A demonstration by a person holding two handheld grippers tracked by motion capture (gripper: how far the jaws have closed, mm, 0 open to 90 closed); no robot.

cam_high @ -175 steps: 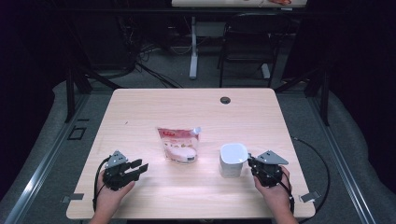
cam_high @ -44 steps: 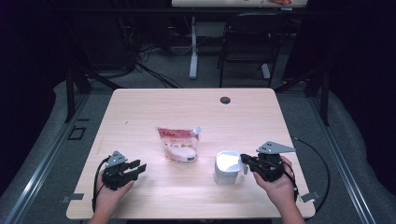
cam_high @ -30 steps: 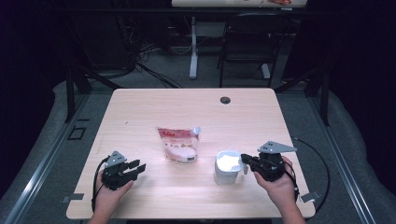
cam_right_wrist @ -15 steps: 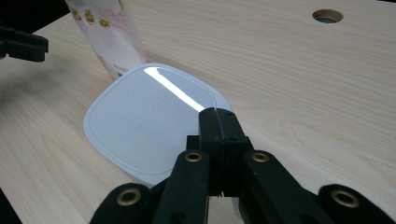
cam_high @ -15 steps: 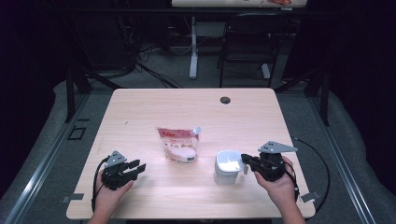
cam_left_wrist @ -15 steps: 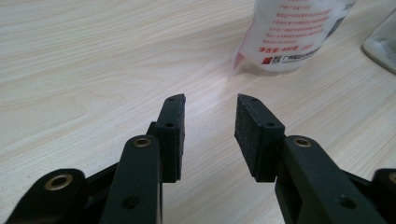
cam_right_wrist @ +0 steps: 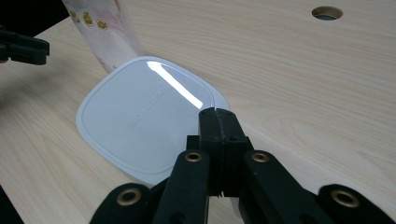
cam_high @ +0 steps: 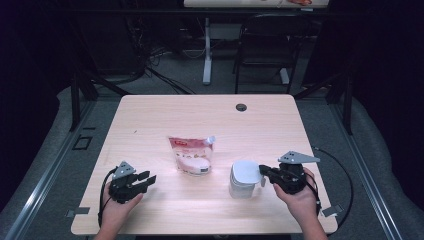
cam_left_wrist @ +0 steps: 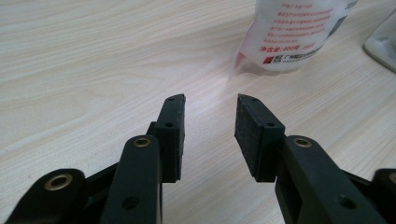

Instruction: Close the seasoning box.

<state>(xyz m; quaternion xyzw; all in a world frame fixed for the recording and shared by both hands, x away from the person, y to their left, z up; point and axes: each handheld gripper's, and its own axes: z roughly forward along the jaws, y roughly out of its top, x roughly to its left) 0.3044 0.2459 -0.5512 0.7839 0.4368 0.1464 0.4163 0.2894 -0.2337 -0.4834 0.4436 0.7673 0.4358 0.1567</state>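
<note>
— What's the right gripper [cam_right_wrist: 218,114] doing?

— Its jaws are pressed together, tips right at the near rim of the tub [cam_high: 244,177], over the lid [cam_right_wrist: 140,116]. Whether they nip a bit of that rim I can't tell.

— And the left gripper [cam_left_wrist: 210,105]?

— Spread, nothing in it, resting low on the table [cam_high: 165,115]. The pouch [cam_left_wrist: 289,32] stands ahead of it, a bit to its right, well apart.

— What could go wrong?

— If the lid is caught and pulled up, I'd guess the whole tub comes along or tips, since nothing holds it down. If nothing is caught, the closed tips may just shove the tub forward into the pouch, which stands just beyond it, and that could topple.

— Room to move?

— Plenty ahead of both grippers: bare wood out to the hole [cam_right_wrist: 327,12] and past it. Behind them the near edge is close, so a backward pull has little table under it. Between the two grippers it's open.
</note>
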